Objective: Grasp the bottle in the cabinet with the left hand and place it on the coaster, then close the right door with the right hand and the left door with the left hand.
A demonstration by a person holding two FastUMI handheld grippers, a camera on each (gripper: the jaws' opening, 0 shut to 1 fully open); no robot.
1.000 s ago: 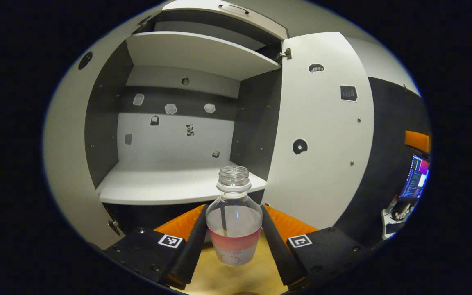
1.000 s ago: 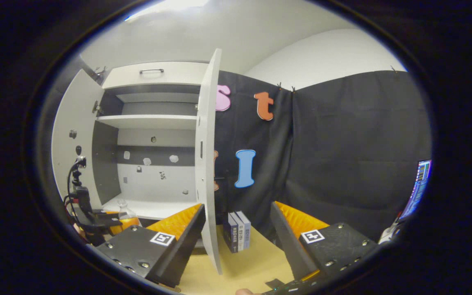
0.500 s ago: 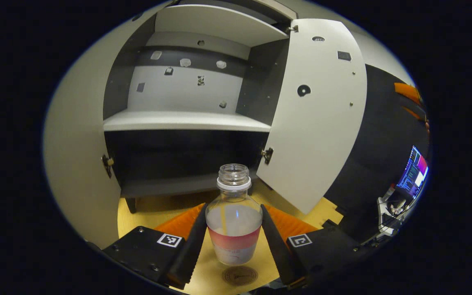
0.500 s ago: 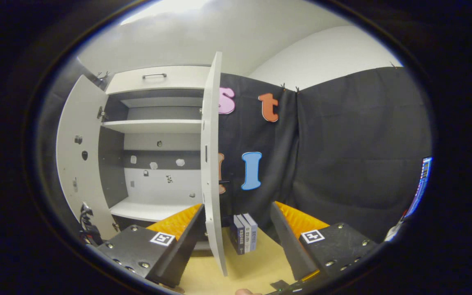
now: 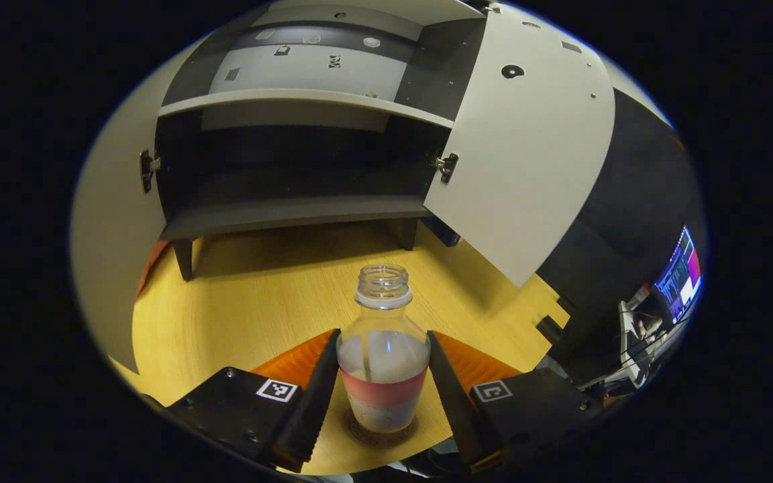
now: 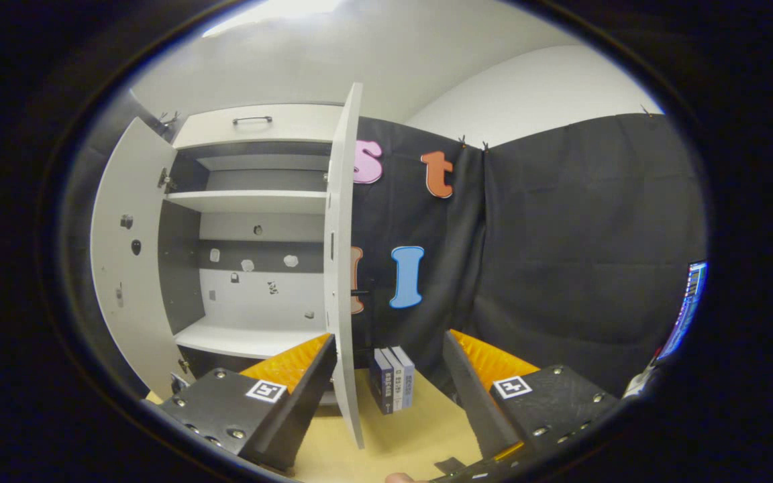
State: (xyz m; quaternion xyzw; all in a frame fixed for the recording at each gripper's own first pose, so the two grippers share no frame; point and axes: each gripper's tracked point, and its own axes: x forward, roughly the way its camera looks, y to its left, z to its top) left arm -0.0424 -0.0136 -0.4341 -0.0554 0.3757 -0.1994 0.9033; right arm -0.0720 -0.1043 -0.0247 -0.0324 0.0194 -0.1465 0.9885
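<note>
Where the left gripper (image 5: pixel 382 392) sits low over the table (image 5: pixel 252 302), the bottle (image 5: pixel 382 362) is clamped upright between both fingers, its base on or just above the coaster (image 5: pixel 380 433); contact cannot be told. Behind it the cabinet (image 5: pixel 292 161) is seen with both doors swung out, the right door (image 5: pixel 527 147) nearest. A monitor (image 5: pixel 678 278) is lit far right.

Through the right gripper view, the right gripper (image 6: pixel 386 396) is held wide, grasping nothing. The right door's edge (image 6: pixel 341 268) is framed between its fingers, small books (image 6: pixel 393 386) beyond, the left door (image 6: pixel 128 255) open.
</note>
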